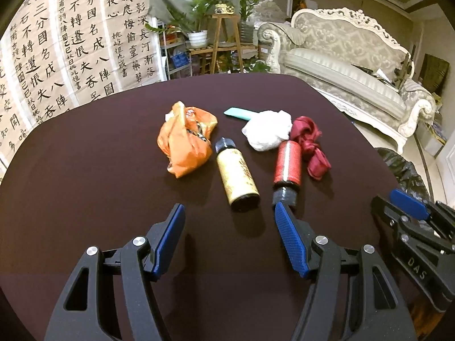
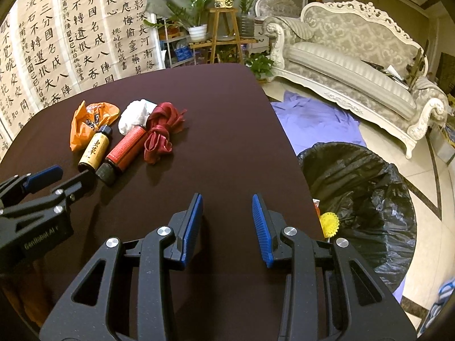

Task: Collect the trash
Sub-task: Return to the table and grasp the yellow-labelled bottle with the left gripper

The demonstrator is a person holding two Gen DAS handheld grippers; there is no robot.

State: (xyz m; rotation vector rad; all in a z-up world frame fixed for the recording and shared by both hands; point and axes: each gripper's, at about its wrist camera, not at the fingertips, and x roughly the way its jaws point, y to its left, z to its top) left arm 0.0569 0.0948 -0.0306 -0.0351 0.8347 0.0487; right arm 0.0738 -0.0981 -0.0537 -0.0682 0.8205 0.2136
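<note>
Trash clustered mid-table (image 1: 85, 170): orange wrapper (image 1: 186, 139), yellow bottle (image 1: 237, 176) and red bottle (image 1: 287, 167) lying flat, white wad (image 1: 267, 130), red ribbon (image 1: 310, 145), teal strip (image 1: 237, 112). Left gripper (image 1: 229, 216) spread wide, empty, just short of bottles. Right gripper (image 2: 227, 207) parted, empty, near table edge. Black-lined bin (image 2: 358, 199) on floor beside table. Risk: round bottles may roll off under off-centre pinch; ribbon touching red bottle could drag along.

Left wrist view looks forward and down along its fingers (image 1: 173, 227) across the dark tabletop (image 1: 99, 170), close above the near edge. Right wrist view faces the same way from further right, over the tabletop's right edge. Both share the trash pile, calligraphy wall (image 2: 57, 42) and sofa (image 2: 355, 56).
</note>
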